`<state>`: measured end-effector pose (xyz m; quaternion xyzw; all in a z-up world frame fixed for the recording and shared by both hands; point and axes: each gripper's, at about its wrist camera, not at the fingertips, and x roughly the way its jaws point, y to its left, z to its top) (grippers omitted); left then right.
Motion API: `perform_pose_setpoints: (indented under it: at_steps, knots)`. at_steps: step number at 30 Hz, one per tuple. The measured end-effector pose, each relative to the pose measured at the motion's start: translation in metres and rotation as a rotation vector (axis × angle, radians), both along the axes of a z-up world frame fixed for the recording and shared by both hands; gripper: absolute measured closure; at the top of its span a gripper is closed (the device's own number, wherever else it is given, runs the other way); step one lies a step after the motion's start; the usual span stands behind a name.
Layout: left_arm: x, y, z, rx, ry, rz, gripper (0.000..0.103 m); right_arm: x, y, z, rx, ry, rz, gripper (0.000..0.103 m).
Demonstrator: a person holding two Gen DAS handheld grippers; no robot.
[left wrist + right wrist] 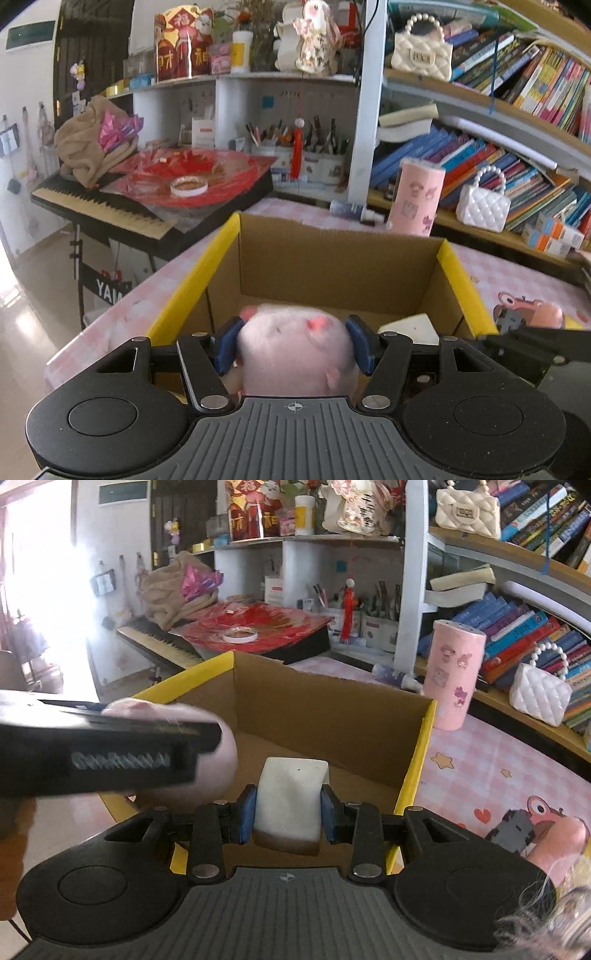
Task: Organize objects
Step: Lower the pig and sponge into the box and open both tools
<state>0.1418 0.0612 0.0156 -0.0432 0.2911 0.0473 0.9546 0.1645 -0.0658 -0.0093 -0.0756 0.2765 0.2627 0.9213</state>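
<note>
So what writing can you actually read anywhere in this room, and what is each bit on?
"GenRobot.ai": on the side of the left gripper, seen from the right wrist view.
"YAM": on the black panel under the keyboard; the rest is cut off.
"福": on the red decoration on the top shelf; its other characters are too blurred.
Book spines and handbag plate: too blurred to read.

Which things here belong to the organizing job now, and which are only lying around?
Job: pink plush toy in left gripper; white block in right gripper; cardboard box.
Lying about: pink tumbler, white handbag, tape roll, keyboard.
</note>
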Motion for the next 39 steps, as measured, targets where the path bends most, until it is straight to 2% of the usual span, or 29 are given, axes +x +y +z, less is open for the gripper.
perform_pose_setpoints:
  at_steps: [8,17,21,24,30,37,39]
  knots:
    - [0.001,-0.01,-0.003,0.001,0.019,0.002,0.043,0.01,-0.009,0.001,-0.01,0.007,0.099,0.065]
    - [-0.003,-0.016,0.003,0.013,-0.002,0.016,0.041,0.032,-0.028,0.003,-0.027,0.002,0.099,0.062]
    - [-0.007,-0.017,0.007,0.015,-0.024,0.025,0.035,0.034,-0.03,0.003,-0.036,0.002,0.089,0.062]
    - [-0.013,-0.017,0.013,0.005,-0.045,0.027,0.035,0.027,-0.031,0.007,-0.052,-0.008,0.059,0.064]
    - [-0.031,-0.015,0.027,-0.044,-0.103,0.052,0.032,0.0,-0.044,0.022,0.011,-0.032,-0.009,0.062]
    - [-0.056,-0.014,0.029,-0.032,-0.129,0.034,0.03,-0.034,-0.063,0.034,0.064,-0.041,-0.153,0.061]
    - [-0.063,-0.011,0.028,-0.037,-0.127,0.035,0.03,-0.042,-0.065,0.035,0.064,-0.044,-0.196,0.057]
